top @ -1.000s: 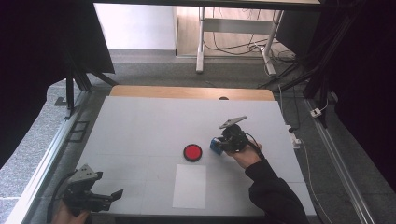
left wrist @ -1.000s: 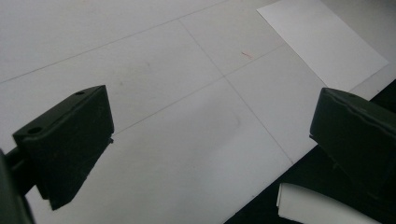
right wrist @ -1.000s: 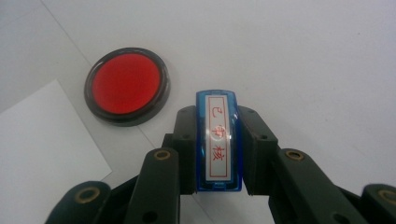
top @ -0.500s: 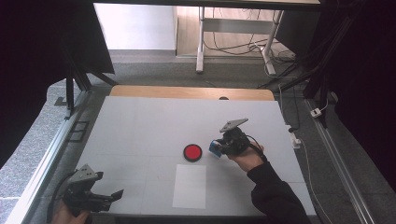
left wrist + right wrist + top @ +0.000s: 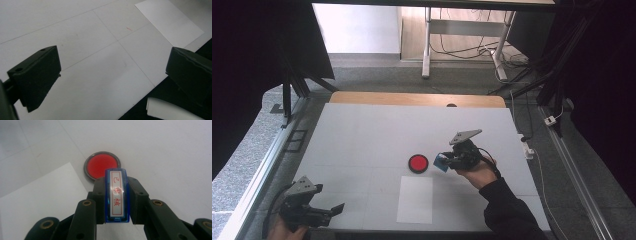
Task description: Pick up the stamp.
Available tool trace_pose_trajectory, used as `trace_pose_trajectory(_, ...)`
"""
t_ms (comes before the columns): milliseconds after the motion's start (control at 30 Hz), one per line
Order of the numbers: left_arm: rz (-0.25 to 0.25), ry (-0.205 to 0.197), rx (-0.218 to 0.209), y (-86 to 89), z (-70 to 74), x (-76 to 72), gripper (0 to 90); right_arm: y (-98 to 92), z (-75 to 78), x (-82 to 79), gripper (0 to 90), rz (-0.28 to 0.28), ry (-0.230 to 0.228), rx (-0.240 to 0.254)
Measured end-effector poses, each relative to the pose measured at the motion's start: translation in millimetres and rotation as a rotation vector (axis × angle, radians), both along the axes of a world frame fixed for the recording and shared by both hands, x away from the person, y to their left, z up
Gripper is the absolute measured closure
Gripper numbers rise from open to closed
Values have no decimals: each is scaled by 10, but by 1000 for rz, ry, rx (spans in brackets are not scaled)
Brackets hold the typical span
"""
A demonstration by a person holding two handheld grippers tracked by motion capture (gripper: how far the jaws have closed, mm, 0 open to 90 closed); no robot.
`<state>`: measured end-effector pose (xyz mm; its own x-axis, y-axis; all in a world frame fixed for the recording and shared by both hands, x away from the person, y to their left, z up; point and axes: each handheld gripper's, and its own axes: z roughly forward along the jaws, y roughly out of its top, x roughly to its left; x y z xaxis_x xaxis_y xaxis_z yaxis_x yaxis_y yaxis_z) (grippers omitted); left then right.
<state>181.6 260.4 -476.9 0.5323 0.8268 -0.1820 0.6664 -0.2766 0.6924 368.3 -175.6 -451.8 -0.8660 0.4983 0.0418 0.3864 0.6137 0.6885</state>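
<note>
The right gripper (image 5: 446,161) has its jaws clamped tight on a blue rectangular stamp (image 5: 117,195), label side facing its camera, poised just beside the round red ink pad (image 5: 418,163) near the middle of the surface (image 5: 362,130). The job here looks like inking: the stamp's face should go down flat and square on the pad, pressed evenly, not tilted. The white sheet of paper (image 5: 415,199) lies by the near edge. At the near left corner, the left gripper (image 5: 332,212) hovers, jaws wide apart and empty.
</note>
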Motion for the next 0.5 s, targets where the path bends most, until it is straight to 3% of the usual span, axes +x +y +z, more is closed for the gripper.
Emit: trace_pose_trajectory(500,-8,2,-3,2,-1,2,5,40,110,-240,708,57,-16,73)
